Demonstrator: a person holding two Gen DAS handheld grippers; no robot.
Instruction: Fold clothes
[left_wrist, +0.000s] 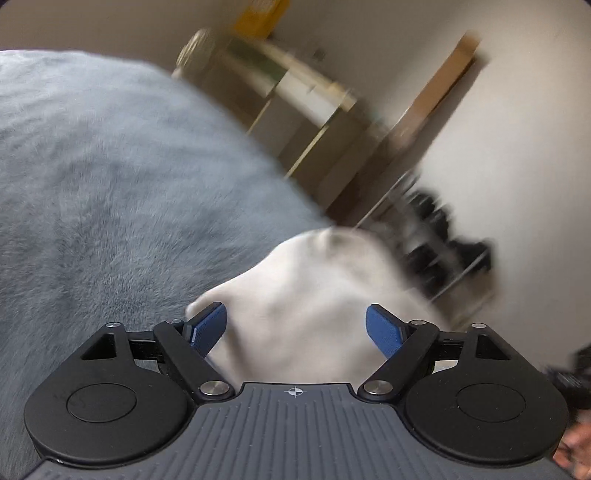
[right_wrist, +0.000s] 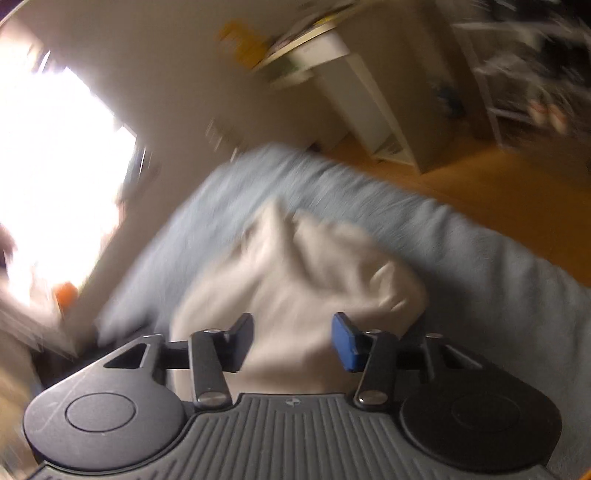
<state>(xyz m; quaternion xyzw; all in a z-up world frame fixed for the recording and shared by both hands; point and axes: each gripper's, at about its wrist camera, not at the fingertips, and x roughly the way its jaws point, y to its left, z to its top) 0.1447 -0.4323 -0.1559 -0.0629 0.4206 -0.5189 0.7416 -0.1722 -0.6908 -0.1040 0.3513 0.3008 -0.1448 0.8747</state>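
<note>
White garment bunched on the grey-blue bed — straight ahead of both tongs.

Left tongs stand wide apart, the white garment between and beyond the pads, near the bed edge; right tongs part-open over the same crumpled heap — no clamp visible, long axis unclear through blur.

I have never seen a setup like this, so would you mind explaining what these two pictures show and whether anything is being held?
A person carries a handheld gripper in each hand, and each has a camera looking along its two blue-padded fingers. One picture is from the left gripper, the other from the right gripper. Both look down at a crumpled white garment lying on a grey-blue fuzzy blanket. Both pictures are blurred. In each, the fingers stand apart on either side of the cloth without visibly pinching it, so nothing appears to be held.
</note>
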